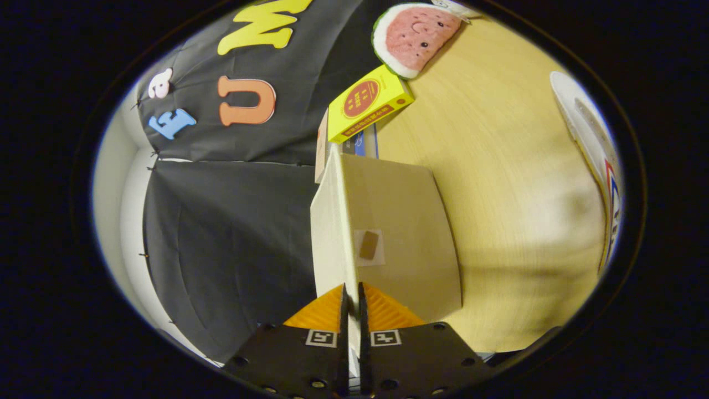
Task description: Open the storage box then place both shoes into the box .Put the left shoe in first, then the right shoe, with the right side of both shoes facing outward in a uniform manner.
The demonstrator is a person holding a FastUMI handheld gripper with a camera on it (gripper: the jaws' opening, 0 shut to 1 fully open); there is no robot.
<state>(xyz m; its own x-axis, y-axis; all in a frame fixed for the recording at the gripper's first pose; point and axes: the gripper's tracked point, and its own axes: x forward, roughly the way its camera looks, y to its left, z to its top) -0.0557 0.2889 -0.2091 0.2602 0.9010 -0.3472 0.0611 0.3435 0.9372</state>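
**So your fingers are pinched on the box lid**

Okay, the whole view is rolled sideways, so the wooden table runs up the right and the black cloth wall fills the left. Your gripper has its two fingers pressed nearly together with just a thin slit between them, and the near edge of the storage box's lid sits right in that slit. Both fingers look clamped on that thin panel, one on each face of it.

From the fingertips the lid stretches away from you, a pale cardboard flap seen almost edge-on, with a small brown patch under a clear bit of tape just ahead of your fingers. You can't really make out the box body from here, the lid hides it.

Past the far end of the lid there's a yellow carton with a red round mark, sitting on something blue. Farther still is a watermelon slice plush on the table. Over at the far right, well apart from the lid, is the white shoe with red and blue trim, only partly in sight.
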